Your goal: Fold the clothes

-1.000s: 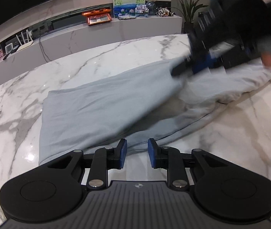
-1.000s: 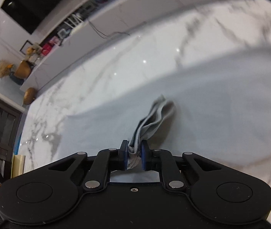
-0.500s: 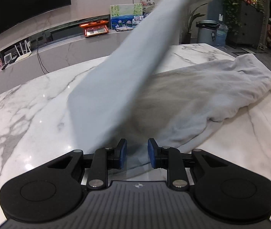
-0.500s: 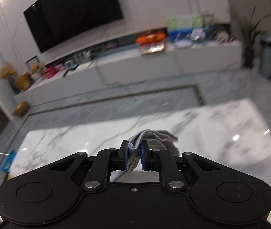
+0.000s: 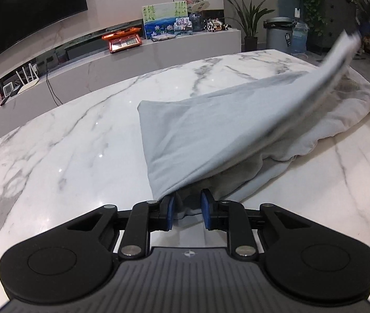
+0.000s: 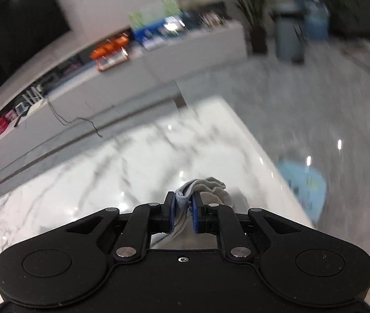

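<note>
A light grey garment (image 5: 211,130) lies on the white marble table (image 5: 67,143). One part of it is lifted and stretches up to the right. My left gripper (image 5: 187,208) is open at the garment's near edge, with cloth lying between its blue pads. My right gripper (image 6: 183,212) is shut on a bunched piece of the grey garment (image 6: 206,185), held above the table (image 6: 106,177). In the left wrist view the right gripper (image 5: 365,23) shows blurred at the upper right, holding the lifted cloth.
The table's right edge (image 6: 263,151) drops to a grey tiled floor with a blue object (image 6: 305,185) on it. A long white counter (image 5: 159,49) with an orange scale (image 5: 122,41) stands behind the table. A bin (image 5: 279,34) and plants stand at the right.
My right gripper has carried the held cloth up and across to the right, folding the garment's left part over. My left gripper has moved in to the garment's near edge.
</note>
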